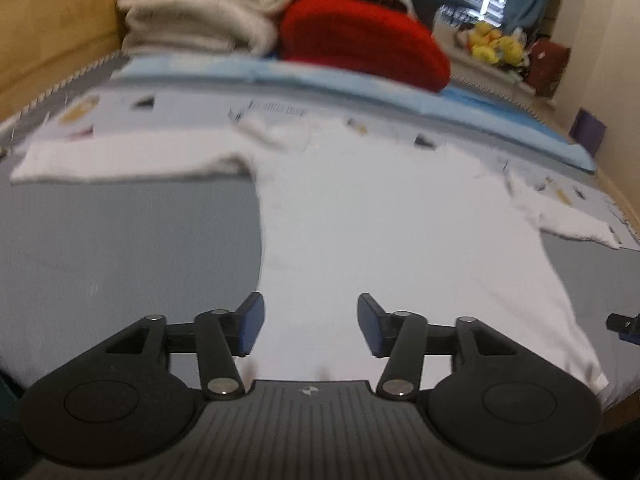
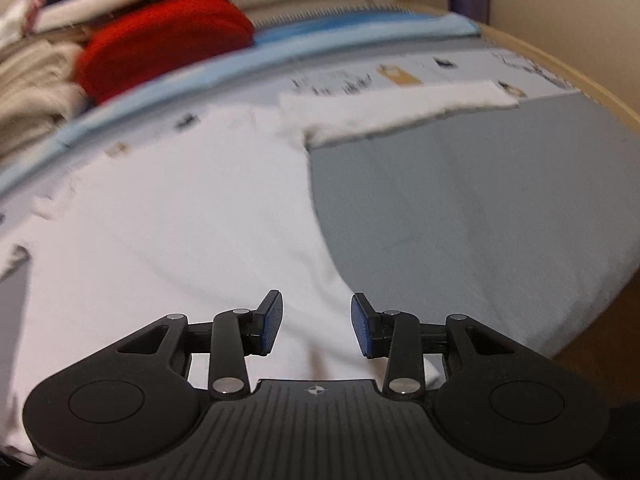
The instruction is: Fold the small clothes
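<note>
A small white T-shirt point(image 1: 360, 216) lies flat on a grey sheet point(image 1: 120, 248), sleeves spread to both sides. My left gripper point(image 1: 310, 326) is open and empty, low over the shirt's near hem at its left side. My right gripper point(image 2: 316, 328) is open and empty over the shirt's point(image 2: 180, 240) near hem at its right side, by the edge where shirt meets the grey sheet point(image 2: 460, 208). A tip of the right gripper point(image 1: 624, 326) shows at the right edge of the left wrist view.
Behind the shirt lie a printed white cloth point(image 1: 160, 112) and a light blue cloth point(image 1: 360, 84). A red folded garment point(image 1: 360, 40) and a stack of cream towels point(image 1: 200, 8) stand at the back. A wooden bed frame point(image 2: 560, 68) borders the right side.
</note>
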Demonstrator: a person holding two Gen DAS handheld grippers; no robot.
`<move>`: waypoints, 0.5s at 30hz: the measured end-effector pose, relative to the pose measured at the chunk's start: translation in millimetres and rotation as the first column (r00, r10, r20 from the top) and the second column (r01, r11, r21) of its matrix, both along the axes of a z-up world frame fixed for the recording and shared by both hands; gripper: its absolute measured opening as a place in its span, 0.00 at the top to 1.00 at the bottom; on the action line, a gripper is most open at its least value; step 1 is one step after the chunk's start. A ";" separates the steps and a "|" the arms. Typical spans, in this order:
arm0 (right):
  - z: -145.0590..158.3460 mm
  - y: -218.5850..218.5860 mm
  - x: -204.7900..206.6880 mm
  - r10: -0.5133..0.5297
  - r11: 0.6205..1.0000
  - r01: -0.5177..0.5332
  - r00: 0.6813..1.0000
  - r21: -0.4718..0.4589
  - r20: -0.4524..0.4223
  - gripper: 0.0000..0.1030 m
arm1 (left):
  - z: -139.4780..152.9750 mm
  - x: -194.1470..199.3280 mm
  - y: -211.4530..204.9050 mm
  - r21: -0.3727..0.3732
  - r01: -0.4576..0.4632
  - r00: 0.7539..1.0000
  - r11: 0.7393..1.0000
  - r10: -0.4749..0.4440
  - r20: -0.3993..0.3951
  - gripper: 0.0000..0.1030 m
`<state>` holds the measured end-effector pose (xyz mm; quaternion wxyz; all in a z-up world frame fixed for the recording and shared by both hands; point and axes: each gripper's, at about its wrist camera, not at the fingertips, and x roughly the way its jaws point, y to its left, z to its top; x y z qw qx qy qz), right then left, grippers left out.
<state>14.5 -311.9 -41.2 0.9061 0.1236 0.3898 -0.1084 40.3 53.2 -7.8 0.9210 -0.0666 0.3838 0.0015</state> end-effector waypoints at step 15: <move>30.6 10.8 -4.4 0.069 0.996 -0.054 0.972 -0.072 0.225 0.56 | 72.5 161.5 65.6 0.090 0.011 0.974 0.996 -0.031 0.224 0.42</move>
